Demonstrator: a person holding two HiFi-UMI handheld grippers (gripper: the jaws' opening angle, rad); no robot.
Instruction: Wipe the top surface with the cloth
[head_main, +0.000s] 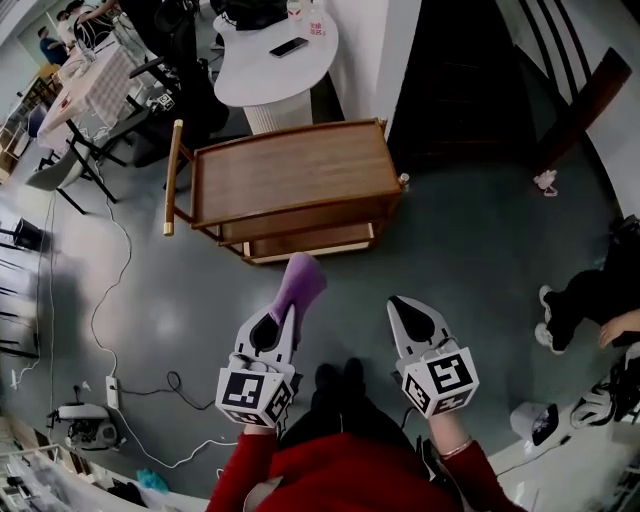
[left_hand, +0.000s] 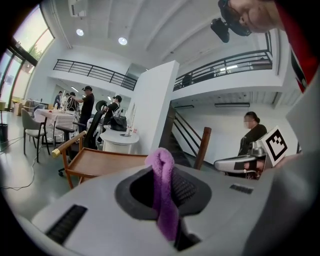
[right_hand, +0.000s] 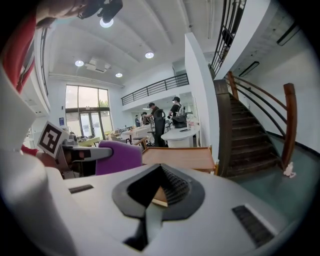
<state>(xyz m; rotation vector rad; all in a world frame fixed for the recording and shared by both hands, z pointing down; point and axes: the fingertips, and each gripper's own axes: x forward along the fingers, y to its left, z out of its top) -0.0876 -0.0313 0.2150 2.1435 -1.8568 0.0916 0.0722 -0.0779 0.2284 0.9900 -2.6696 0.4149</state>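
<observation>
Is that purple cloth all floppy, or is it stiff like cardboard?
Probably floppy: the purple cloth folds over in a soft bunch between the fingers of the left gripper. It is likely light too, as one pinch holds it. Its fuzzy surface should not slip easily.

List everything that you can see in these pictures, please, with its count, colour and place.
cart: one, brown wood, on the floor ahead
cloth: one, purple, in the left gripper's jaws
table: one, white, round, behind the cart
phone: one, dark, on the table
stairs: one flight, dark wood, right of the cart
power strip: one, white, on the floor at far left
left gripper: one, white, jaws shut on the cloth
right gripper: one, white, jaws together, holding nothing
</observation>
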